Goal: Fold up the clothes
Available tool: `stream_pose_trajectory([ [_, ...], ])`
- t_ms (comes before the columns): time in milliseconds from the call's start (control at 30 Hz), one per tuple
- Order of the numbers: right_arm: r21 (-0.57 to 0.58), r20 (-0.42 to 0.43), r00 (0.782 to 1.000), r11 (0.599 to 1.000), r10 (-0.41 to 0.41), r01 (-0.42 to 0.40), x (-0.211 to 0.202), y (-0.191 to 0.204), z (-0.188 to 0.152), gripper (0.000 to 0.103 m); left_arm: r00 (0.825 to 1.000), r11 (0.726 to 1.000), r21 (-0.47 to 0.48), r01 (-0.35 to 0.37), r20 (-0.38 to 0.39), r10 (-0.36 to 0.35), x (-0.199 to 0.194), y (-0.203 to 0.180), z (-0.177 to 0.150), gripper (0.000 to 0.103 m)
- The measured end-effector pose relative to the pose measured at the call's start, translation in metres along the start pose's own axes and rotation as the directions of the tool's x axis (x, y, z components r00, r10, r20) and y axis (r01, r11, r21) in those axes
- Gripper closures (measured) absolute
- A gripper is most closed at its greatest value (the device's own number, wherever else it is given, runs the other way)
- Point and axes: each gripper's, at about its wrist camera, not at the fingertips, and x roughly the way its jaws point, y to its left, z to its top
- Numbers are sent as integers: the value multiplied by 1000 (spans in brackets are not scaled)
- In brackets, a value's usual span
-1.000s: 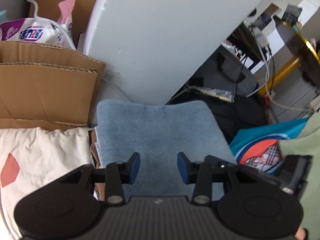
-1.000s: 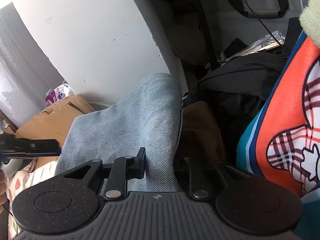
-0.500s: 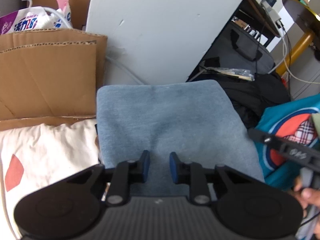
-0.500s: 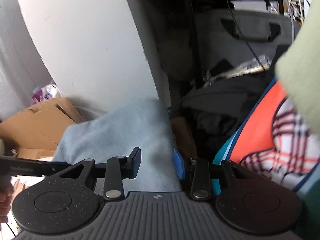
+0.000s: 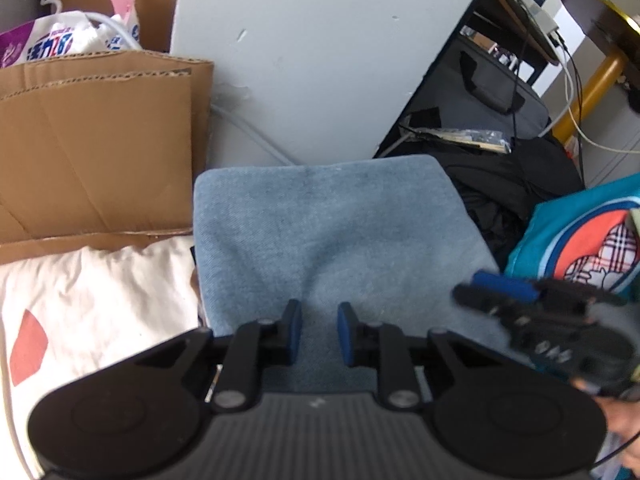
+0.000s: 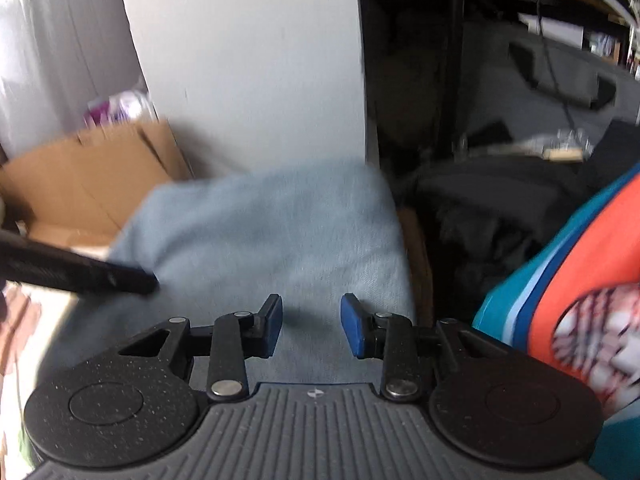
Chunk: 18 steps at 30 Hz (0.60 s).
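A folded light-blue denim garment [image 5: 332, 224] lies in the middle of both views, also as the denim [image 6: 276, 232] in the right wrist view. My left gripper [image 5: 320, 332] is down on its near part, jaws narrowed, with a low ridge of denim pinched between the blue pads. One left finger [image 6: 80, 272] reaches in from the left of the right wrist view. My right gripper [image 6: 311, 326] hovers over the denim's near right part, open, nothing between its pads. It shows blurred as the right gripper [image 5: 520, 300] by the denim's right edge.
A cream cloth with a red patch [image 5: 96, 308] lies left of the denim, with flat cardboard [image 5: 96, 152] behind it. A white panel [image 5: 312, 52] stands behind. Dark bags [image 5: 508, 196] and a teal-and-orange printed garment [image 5: 576, 236] lie to the right. A hand [image 5: 624, 420] holds the right gripper.
My left gripper came down onto the denim and narrowed its jaws. The right gripper's jaws widened, it let go of the denim's right edge, rolled, and shifted towards the left gripper.
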Motion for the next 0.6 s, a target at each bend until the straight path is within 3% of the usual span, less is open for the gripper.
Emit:
stream_pose_trajectory([
  [233, -8, -24, 1000, 1000, -9, 9, 7, 5, -4, 63, 999, 1000, 10, -3, 32, 2, -3, 1, -7, 85],
  [333, 12, 34, 999, 1000, 27, -27, 0, 2, 2, 63, 999, 999, 53, -2, 38, 0, -9, -3, 0, 88],
  [467, -39, 59, 998, 999, 15, -13, 5, 7, 15, 63, 998, 1000, 30, 0, 67, -2, -15, -2, 13, 88],
  [600, -100, 45, 999, 995, -16, 20, 18, 7, 36, 63, 993, 991, 126, -41, 111, 27, -12, -9, 22, 87],
])
